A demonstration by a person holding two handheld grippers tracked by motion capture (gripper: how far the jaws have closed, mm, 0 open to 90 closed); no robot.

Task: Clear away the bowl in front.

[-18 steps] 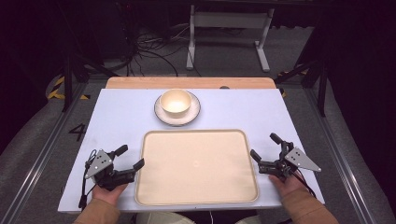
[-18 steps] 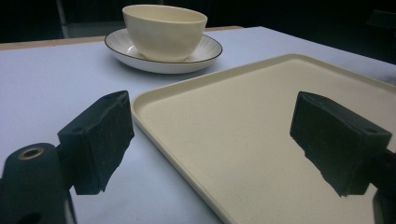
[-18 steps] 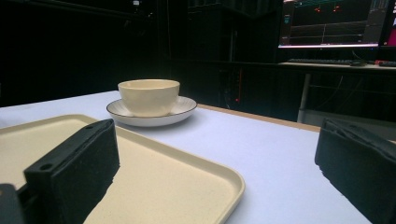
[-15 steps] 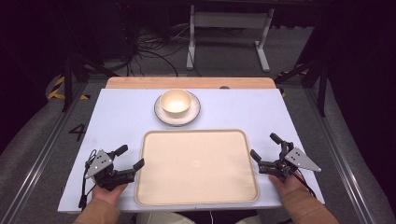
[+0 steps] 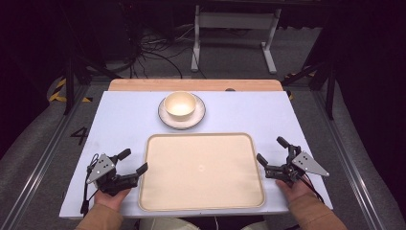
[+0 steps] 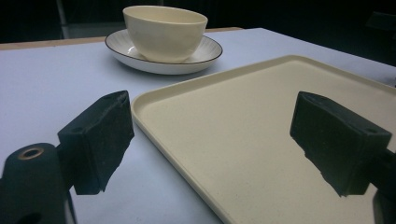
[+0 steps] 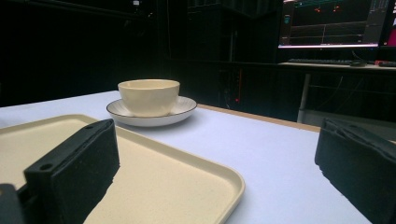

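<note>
Cream plastic tray (image 5: 201,172) sits flat at the near middle of the table (image 5: 124,120), nothing on it; left gripper (image 5: 132,161) just beside its left edge, right gripper (image 5: 271,149) just beside its right edge, each jaw pair spread wide with nothing between them; neither touches the tray as far as I can tell. Cream bowl (image 5: 180,103) stands upright on a dark-rimmed saucer (image 5: 182,117) behind the tray, near its far edge but apart from it. My read: step in hand is a two-handed pickup of the tray, or a reach for the bowl; can't tell which. If tray: slide one jaw under the lip and one over it, both sides at matching depth, close together, lift level; rim is shallow and rounded, so a shallow bite could slip. If bowl: go for the saucer rim, not the bowl wall; bowl just rests loose on it. View differences: left gripper view has the tray's left rim (image 6: 177,140) running between its own jaws, one jaw over the table and the other over the tray floor; high view can't confirm that straddle. Right gripper view puts the tray's near corner (image 7: 233,179) between its jaws and shows a monitor (image 7: 327,23) and desk behind the table. High view gives overall layout, both hands and sleeves at the near edge.
</note>
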